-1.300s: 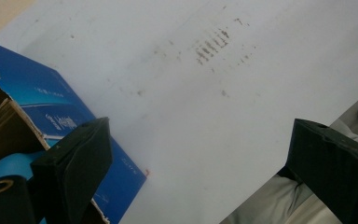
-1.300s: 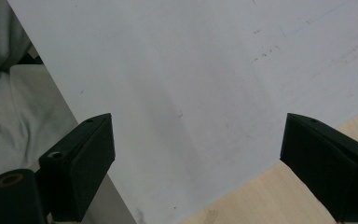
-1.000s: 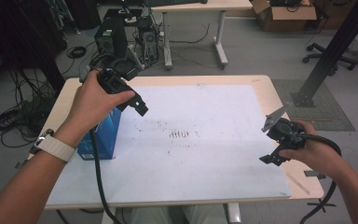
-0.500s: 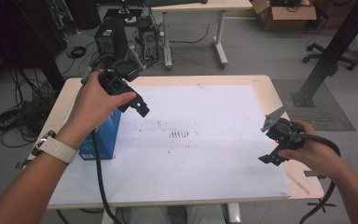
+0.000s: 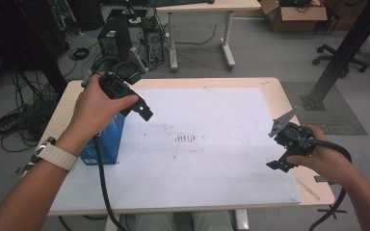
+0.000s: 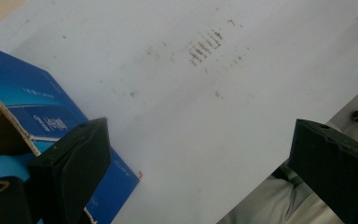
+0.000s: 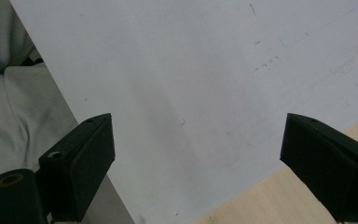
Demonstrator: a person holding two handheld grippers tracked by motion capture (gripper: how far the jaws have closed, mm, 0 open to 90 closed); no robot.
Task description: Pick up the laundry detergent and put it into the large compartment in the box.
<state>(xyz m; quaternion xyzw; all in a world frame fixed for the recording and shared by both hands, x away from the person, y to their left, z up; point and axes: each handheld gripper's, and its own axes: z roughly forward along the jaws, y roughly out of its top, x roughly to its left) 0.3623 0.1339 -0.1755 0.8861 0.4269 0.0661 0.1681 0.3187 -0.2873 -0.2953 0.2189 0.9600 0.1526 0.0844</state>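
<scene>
Overhead, open left tongs (image 6: 200,172) hover beside glossy blue carton (image 6: 42,107).

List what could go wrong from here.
1. The left gripper hovers open right beside the blue box; a sideways swing could tip it.
2. Its cable trails past the box and might snag it.
3. The right gripper is near the table edge and might knock it.

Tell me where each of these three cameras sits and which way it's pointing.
High view: above the near side, facing forward and down on the table; forearms, hands, left claw, right claw show.
Left gripper view: on the left claw, over the blue box; open jaws show.
Right gripper view: on the right claw, over the white sheet; open jaws show.
Shared: all see the white sheet.
</scene>
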